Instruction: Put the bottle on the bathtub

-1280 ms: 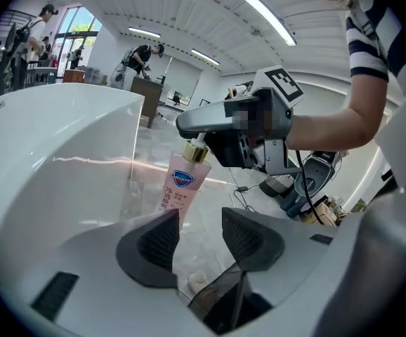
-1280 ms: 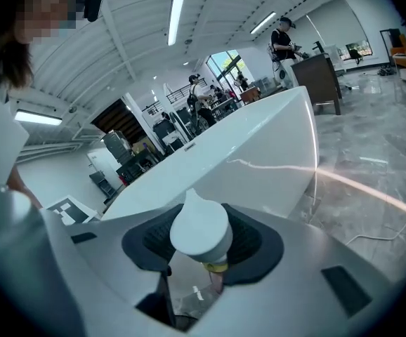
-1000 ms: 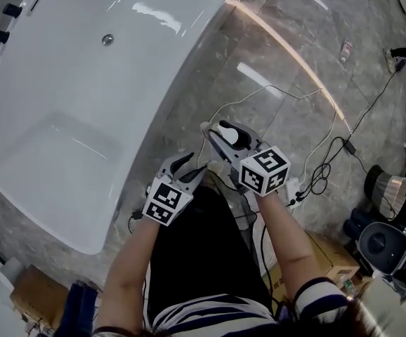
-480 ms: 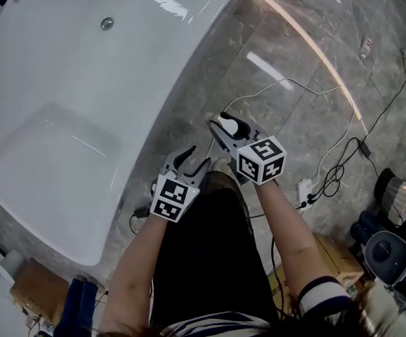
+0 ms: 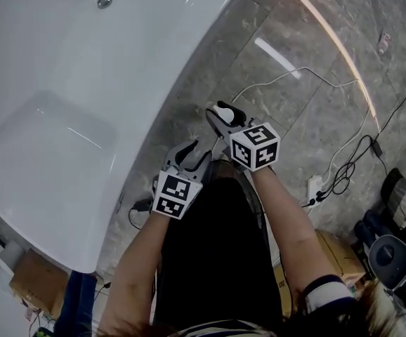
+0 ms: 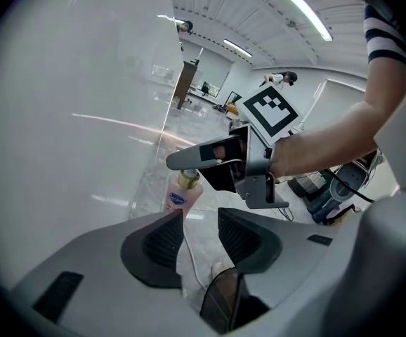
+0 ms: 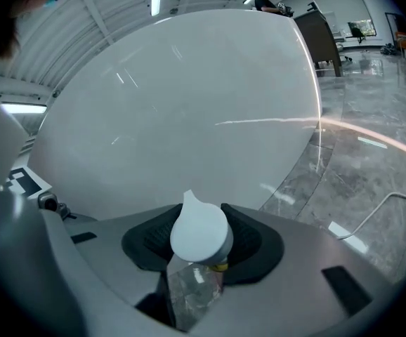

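Note:
My right gripper [image 5: 219, 117] is shut on the neck of a pump bottle; its white pump head [image 5: 225, 109] shows above the jaws. The right gripper view has that pump head [image 7: 201, 232] between the pads, right gripper [image 7: 203, 243]. In the left gripper view the pink bottle [image 6: 181, 192] hangs under the right gripper [image 6: 204, 159], low beside the white bathtub [image 5: 62, 55]. My left gripper [image 5: 192, 153] is open just left of it; its jaws have just been closing, with nothing between them, left gripper [image 6: 199, 232].
The tub's outer wall [image 7: 175, 111] fills the view ahead. A white cable [image 5: 294, 76] and a power strip [image 5: 314, 187] lie on the grey marble floor to the right. A cardboard box [image 5: 38, 286] sits lower left, and appliances [image 5: 393, 255] at lower right.
Both grippers have sunk lower beside the tub, the bottle still in the right one. The left jaws stand a little narrower than before.

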Tool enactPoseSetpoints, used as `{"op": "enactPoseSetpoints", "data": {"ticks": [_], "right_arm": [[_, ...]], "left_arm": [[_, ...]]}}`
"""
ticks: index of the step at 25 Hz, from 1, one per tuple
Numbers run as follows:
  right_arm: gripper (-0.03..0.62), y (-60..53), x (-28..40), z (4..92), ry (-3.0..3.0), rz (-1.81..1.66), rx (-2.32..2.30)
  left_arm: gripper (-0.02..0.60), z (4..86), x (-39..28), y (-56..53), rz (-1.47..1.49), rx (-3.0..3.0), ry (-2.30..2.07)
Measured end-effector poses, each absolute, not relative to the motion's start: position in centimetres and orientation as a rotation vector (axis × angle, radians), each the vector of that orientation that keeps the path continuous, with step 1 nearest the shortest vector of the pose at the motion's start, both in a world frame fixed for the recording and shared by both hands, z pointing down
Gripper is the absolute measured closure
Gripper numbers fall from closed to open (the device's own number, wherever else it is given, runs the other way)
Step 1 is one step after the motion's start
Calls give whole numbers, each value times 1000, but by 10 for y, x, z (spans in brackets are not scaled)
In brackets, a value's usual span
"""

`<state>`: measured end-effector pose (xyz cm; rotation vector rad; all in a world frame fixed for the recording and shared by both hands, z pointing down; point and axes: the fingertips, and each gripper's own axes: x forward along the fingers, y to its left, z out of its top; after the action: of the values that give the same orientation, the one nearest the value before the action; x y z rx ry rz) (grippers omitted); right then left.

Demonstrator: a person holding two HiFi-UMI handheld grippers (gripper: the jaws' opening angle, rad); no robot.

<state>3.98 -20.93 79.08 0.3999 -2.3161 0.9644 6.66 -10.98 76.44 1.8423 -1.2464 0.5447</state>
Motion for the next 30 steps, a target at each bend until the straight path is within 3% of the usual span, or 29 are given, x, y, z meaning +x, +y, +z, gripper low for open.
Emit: {"op": "enactPoseSetpoints", "data": {"ticks": [12,30], "right_arm": [[423,-190,27,856,-2287,916,406],[419,-178,29,876,-2320,860,390]], "left_arm": [[430,807,67,-81,567,1812,-1209],[433,818,62,-74,579,1840,-1163]]}}
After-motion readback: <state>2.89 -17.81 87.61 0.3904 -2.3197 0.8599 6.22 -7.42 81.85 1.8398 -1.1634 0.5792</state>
